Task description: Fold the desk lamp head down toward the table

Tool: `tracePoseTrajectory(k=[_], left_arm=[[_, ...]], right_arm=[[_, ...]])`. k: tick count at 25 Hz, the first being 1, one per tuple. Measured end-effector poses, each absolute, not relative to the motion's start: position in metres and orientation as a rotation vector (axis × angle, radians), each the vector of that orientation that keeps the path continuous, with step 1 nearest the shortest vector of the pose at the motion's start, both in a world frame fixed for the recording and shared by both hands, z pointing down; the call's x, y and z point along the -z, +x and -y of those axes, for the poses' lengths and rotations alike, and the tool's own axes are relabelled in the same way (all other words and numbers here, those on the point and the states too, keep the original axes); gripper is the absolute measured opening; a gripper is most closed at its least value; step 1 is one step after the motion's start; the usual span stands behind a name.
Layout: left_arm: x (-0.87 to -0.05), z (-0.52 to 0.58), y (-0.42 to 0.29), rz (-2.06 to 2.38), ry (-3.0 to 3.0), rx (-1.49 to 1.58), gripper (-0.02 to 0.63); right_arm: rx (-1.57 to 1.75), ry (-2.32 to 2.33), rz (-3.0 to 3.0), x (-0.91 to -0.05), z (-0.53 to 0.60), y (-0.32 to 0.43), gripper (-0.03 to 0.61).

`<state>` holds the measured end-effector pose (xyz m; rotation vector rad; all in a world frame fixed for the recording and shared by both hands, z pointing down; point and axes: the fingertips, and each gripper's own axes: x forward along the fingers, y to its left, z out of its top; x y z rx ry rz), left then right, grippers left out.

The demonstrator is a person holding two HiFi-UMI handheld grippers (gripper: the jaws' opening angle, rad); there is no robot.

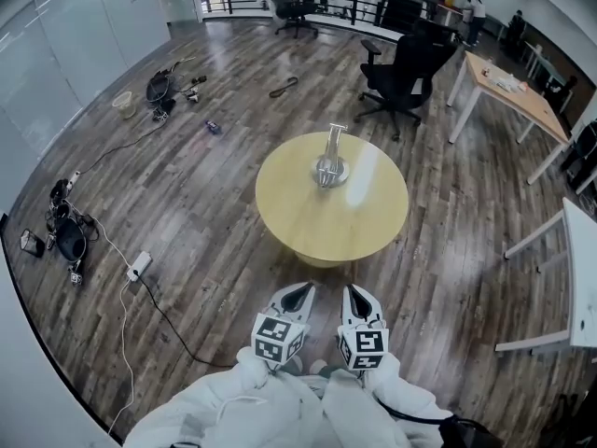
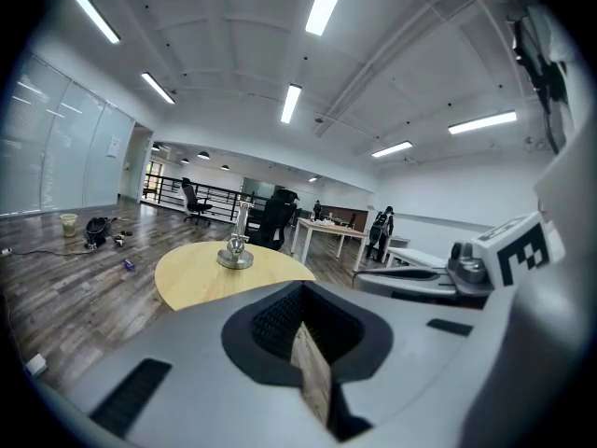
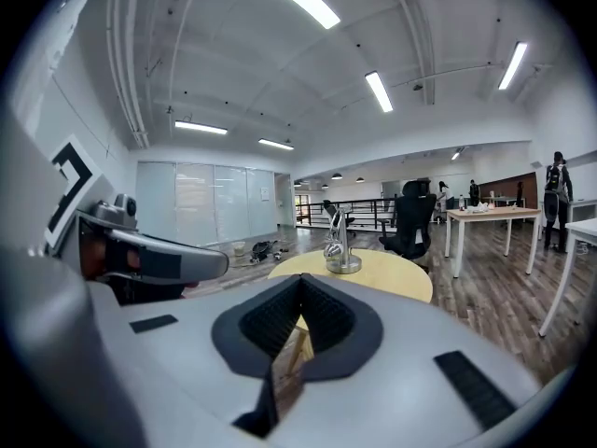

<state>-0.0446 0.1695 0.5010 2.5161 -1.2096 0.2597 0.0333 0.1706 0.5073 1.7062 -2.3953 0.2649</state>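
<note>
A small silver desk lamp (image 1: 330, 161) stands upright on the round yellow table (image 1: 308, 222), its arm and head rising from a round metal base. Both gripper views show the lamp (image 2: 237, 245) (image 3: 340, 245) well ahead of the jaws. My left gripper (image 1: 297, 294) and right gripper (image 1: 356, 296) hang side by side near my body, short of the table's near edge. Each has its jaws pressed together with nothing between them. Neither touches the lamp.
Black office chairs (image 1: 407, 68) stand beyond the table, a wooden desk (image 1: 513, 87) at the right and a white table (image 1: 578, 269) at the far right. Cables and a power strip (image 1: 138, 266) lie on the wood floor at the left. A person (image 1: 474, 15) stands far back.
</note>
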Motion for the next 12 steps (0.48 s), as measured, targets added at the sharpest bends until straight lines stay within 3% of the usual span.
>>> tracePoseTrajectory(k=[12], left_arm=[[-0.5081, -0.1726, -0.0491, 1.197, 2.486, -0.252, 0.0]], right_arm=[[-0.263, 1.724, 2.385, -0.51, -0.1721, 0.0296, 0.011]])
